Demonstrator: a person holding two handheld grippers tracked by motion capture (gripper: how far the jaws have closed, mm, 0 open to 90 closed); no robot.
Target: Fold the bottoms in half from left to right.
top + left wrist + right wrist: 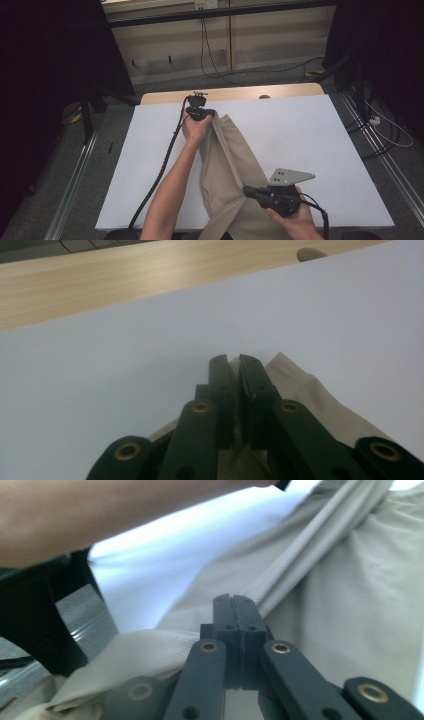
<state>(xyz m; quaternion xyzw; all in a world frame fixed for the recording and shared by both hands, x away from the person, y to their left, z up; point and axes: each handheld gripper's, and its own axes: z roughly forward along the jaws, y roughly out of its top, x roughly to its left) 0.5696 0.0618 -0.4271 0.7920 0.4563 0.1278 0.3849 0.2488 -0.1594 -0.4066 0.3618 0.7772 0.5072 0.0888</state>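
Near edge of the table (320, 150): right hand-held gripper (248, 190) sits low, toward the near right, jaws pointing left into the beige cloth (225, 170); in the right gripper view the right hand-held gripper (234, 600) has its jaws pressed fully together, with a thin fold of cloth (350, 605) pinched between them; a ridge of fabric runs taut from the jaw tips up toward the far corner of that view.

Cloth lies as a long, narrow bundle from the near edge, where it spills over the table lip, diagonally up to the middle of the table; it looks like a garment, kind not determinable.

Further out: left hand-held gripper (202, 114) holds the far end of the cloth, short of the table's far edge; in the left gripper view the left hand-held gripper (234, 365) is closed to a narrow slit, a thin layer of cloth (310, 390) caught between the jaws, its corner poking out beside the tips.

Beyond: strip of bare wood (125, 280) along the far edge, then floor with cables (210, 55).

Risks, as judged: both grips take only thin edges; pulling the two ends apart could slide fabric out of either pinch, more likely the left, which bites near a corner; the portion hanging off the near edge could drag the cloth floorward if the right releases; bunched folds may hide extra layers, so spreading may come out uneven.

Writing: no legible brand, label or text on the cloth, hand-held grippers or table.
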